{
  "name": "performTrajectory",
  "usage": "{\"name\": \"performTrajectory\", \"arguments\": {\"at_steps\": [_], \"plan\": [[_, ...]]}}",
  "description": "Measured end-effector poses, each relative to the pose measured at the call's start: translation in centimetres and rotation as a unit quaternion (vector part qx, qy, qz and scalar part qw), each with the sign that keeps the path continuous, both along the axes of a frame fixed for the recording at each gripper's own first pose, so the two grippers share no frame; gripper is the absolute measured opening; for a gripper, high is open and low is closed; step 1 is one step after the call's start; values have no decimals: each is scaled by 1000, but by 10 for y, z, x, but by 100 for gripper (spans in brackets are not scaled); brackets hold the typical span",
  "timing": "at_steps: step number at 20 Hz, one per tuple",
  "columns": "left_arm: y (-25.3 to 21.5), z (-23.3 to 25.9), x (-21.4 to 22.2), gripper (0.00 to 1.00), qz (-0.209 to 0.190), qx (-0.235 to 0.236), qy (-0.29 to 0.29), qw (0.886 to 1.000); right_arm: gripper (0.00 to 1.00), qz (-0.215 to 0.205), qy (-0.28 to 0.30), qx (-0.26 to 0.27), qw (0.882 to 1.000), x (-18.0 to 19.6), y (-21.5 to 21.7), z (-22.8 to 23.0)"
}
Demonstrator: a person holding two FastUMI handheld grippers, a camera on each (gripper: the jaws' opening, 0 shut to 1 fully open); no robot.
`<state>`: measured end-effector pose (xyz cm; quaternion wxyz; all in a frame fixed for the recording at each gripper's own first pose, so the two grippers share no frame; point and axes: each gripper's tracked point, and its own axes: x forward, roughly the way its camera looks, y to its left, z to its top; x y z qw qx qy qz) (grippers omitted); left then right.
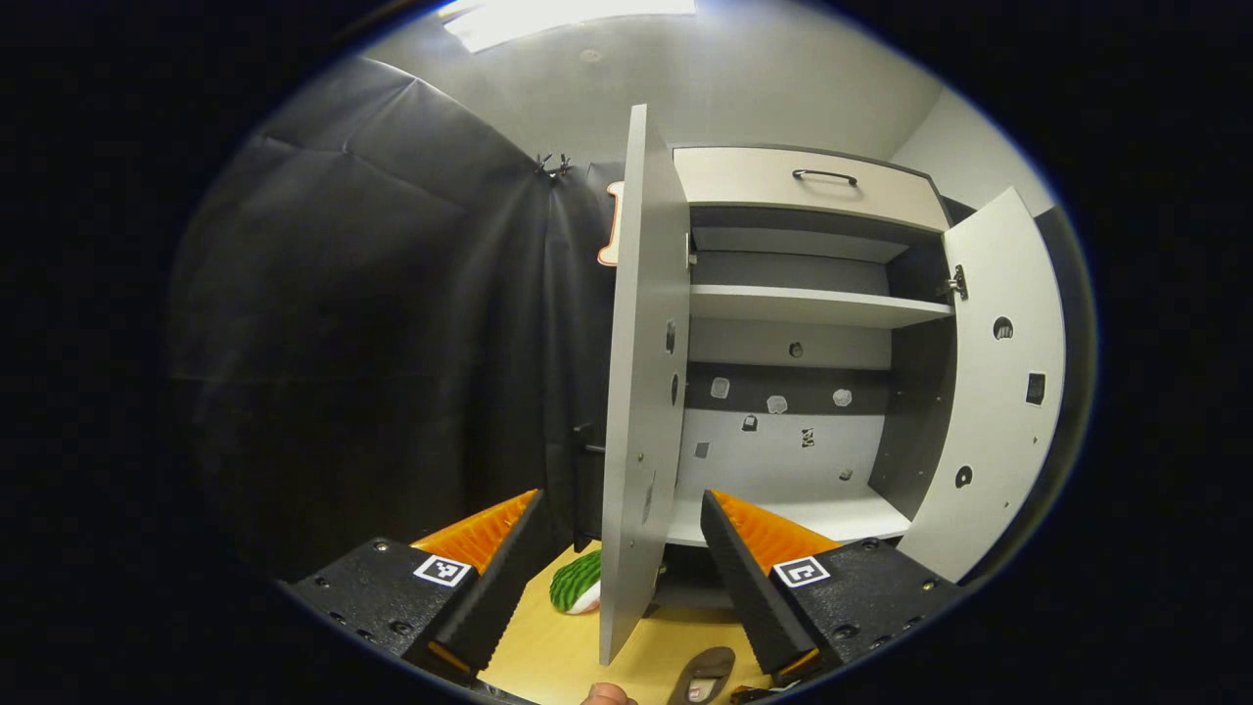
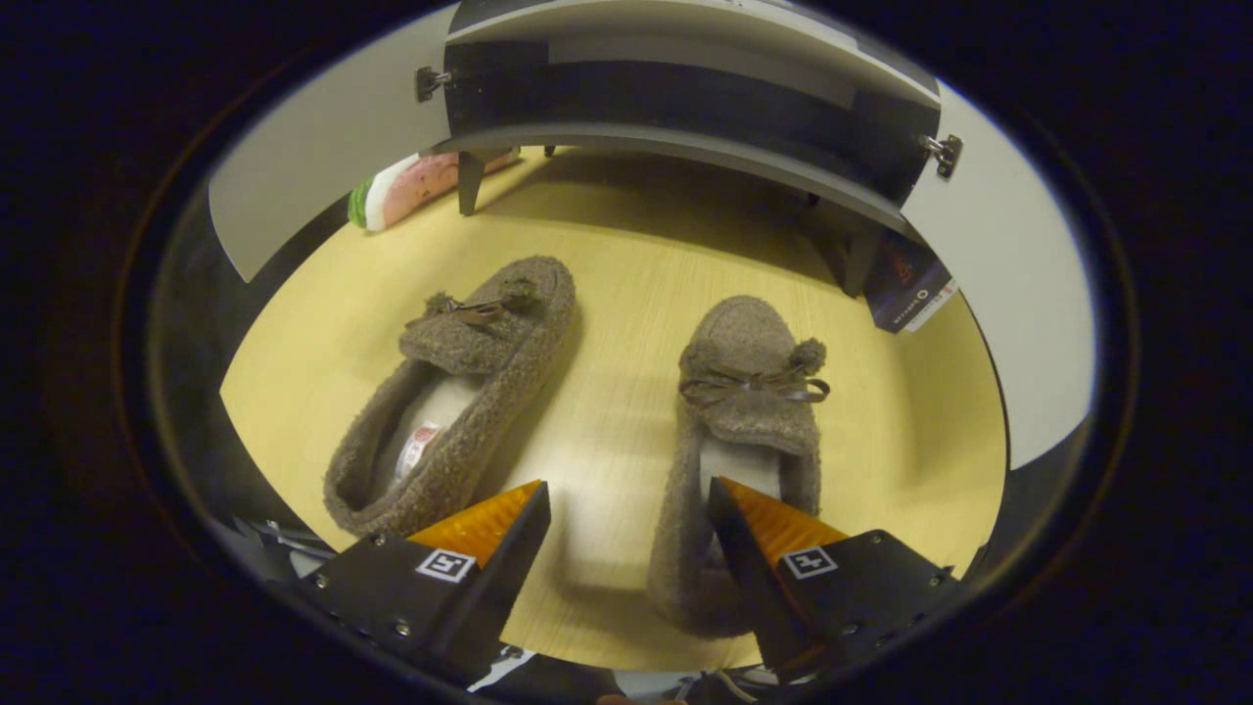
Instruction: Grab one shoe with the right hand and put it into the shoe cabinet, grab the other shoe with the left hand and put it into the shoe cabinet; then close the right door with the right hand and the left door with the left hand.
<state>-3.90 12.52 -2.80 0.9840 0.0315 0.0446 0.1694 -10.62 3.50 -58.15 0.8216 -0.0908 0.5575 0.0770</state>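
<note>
Two brown fuzzy slippers with bows lie on the yellow wooden floor (image 2: 636, 274) in the right gripper view, toes toward the cabinet: the left shoe (image 2: 460, 382) and the right shoe (image 2: 739, 431). My right gripper (image 2: 626, 504) hangs open just above them; one finger reaches over the right shoe's heel opening, the other hangs above the floor between the shoes. In the left gripper view the shoe cabinet (image 1: 803, 343) stands with both doors open, left door (image 1: 641, 392) edge-on, right door (image 1: 998, 382) swung wide. My left gripper (image 1: 622, 509) is open, facing the left door's edge. One shoe (image 1: 703, 676) peeks in below.
A green, white and pink watermelon-like cushion (image 1: 578, 583) lies on the floor by the cabinet's left leg (image 2: 470, 181), seen also as the cushion (image 2: 411, 191) in the right gripper view. A dark tag (image 2: 905, 279) hangs under the cabinet's right side. The shelf (image 1: 812, 308) and bottom board (image 1: 832, 514) are bare.
</note>
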Motion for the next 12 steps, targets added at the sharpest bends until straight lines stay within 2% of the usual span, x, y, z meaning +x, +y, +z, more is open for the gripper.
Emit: {"name": "performTrajectory", "arguments": {"at_steps": [1,2,7,8,12], "plan": [[0,-2,0,100,0,-1,2,1000,98,-1,-1,-1,1000,1,-1,0],[-1,-3,0,96,0,-2,3,1000,98,-3,-2,1,1000,1,0,1],[1,-6,-1,96,4,-1,6,1000,97,-31,-23,26,999,5,-7,21],[1,-7,0,99,4,-4,7,1000,97,-36,-30,29,998,7,-11,25],[-4,-13,2,93,-4,-8,14,1000,97,-57,-48,28,997,15,-25,30]]}}
